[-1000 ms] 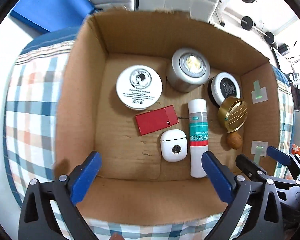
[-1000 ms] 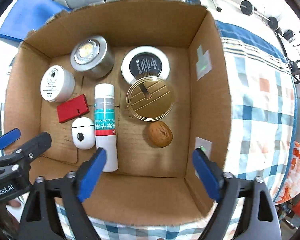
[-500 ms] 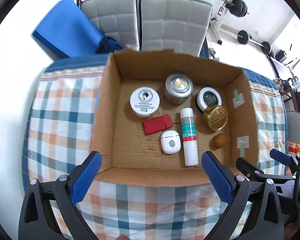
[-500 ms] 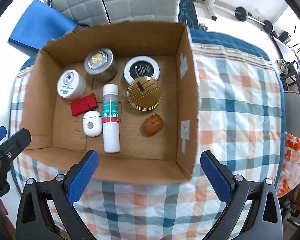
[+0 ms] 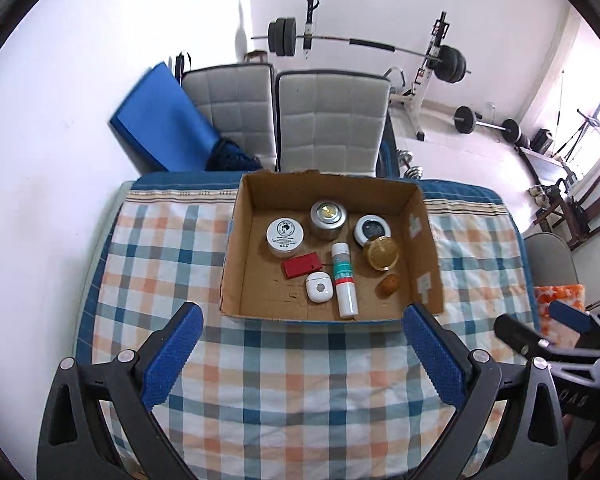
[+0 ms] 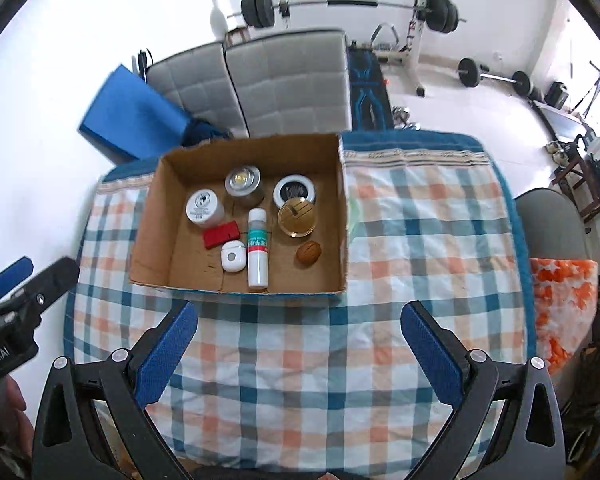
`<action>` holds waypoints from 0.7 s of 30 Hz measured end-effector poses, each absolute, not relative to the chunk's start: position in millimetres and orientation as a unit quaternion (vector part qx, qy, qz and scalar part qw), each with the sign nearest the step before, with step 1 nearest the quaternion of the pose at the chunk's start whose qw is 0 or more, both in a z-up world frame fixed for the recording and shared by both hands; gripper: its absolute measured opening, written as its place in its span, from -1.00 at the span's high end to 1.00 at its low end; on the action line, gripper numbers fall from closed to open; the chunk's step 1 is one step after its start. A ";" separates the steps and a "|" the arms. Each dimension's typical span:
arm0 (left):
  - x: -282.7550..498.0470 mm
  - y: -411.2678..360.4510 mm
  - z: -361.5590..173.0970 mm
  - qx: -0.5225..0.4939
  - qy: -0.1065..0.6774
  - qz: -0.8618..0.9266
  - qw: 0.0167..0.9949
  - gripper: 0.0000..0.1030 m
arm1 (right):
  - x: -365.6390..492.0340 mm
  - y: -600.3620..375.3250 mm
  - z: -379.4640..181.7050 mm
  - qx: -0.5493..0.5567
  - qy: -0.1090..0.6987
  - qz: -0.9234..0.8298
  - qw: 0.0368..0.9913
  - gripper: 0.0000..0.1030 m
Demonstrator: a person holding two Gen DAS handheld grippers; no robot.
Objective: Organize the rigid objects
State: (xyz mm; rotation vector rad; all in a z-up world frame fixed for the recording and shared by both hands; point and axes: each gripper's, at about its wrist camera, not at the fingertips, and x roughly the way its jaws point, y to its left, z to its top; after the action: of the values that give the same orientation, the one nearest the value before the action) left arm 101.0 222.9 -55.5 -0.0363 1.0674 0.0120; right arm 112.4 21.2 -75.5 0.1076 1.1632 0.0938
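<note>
A shallow cardboard box [image 5: 427,240] is seen resting on a table covered with a plaid cloth [image 5: 300,380], its contents laid out in loose rows. Along the far side, a white cream jar [image 5: 285,233], a silver round tin [image 5: 328,216] and a black-topped white jar [image 5: 371,229] are lined up. A gold round lid [image 5: 381,253] is placed just beside the black-topped jar, touching or overlapping its near edge. Nearer the front, a red flat case [image 5: 301,265] and a white earbud case [image 5: 318,287] are set side by side with a white tube [image 5: 344,280] banded in green and red, which lies lengthwise. A brown walnut [image 5: 388,285] is left apart near the right wall.

The left gripper [image 5: 300,356] is held above the cloth in front of the box, its blue-padded jaws spread wide with nothing between them. The right gripper [image 6: 298,350] is likewise held over the cloth, jaws fully apart and empty. Behind the table, two grey quilted chair backs [image 5: 332,120] and a blue mat [image 5: 160,120] are visible, with a barbell rack [image 5: 432,60] against the white wall.
</note>
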 end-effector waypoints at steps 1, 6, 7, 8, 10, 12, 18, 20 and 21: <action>95.6 221.6 -49.7 -0.016 0.505 0.005 0.863 -1.00 | 104.9 18.5 -64.8 0.050 0.539 0.041 0.840 -1.00; 74.6 214.3 -25.9 -0.016 0.489 -0.004 0.872 -1.00 | 78.3 14.3 -23.9 0.046 0.507 0.037 0.860 -1.00; 70.8 212.8 -20.9 -0.016 0.486 -0.006 0.874 -1.00 | 74.1 14.3 -17.1 0.045 0.503 0.037 0.863 -1.00; 67.0 211.4 -15.9 -0.016 0.481 -0.007 0.877 -1.00 | 68.4 14.7 -9.0 0.042 0.495 0.036 0.867 -1.00; 60.7 208.6 -6.4 -0.014 0.472 -0.007 0.881 -1.00 | 59.0 17.0 2.9 0.034 0.486 0.038 0.872 -1.00; 55.0 207.2 2.9 -0.012 0.463 -0.005 0.886 -1.00 | 51.4 18.1 12.7 0.033 0.478 0.040 0.877 -1.00; 40.3 205.4 21.7 -0.011 0.442 -0.006 0.897 -1.00 | 34.3 16.7 37.9 0.024 0.448 0.026 0.893 -1.00; 38.3 205.2 24.6 -0.011 0.439 -0.005 0.899 -1.00 | 32.6 15.3 41.9 0.024 0.440 0.020 0.897 -1.00; 37.8 205.0 25.2 -0.012 0.438 -0.004 0.899 -1.00 | 31.8 14.7 43.8 0.023 0.438 0.018 0.899 -1.00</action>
State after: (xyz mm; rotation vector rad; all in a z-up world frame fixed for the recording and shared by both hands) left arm 37.8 205.0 25.2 -0.0239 0.9073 -0.0087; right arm 31.8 14.7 43.8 0.0482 0.9068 0.0365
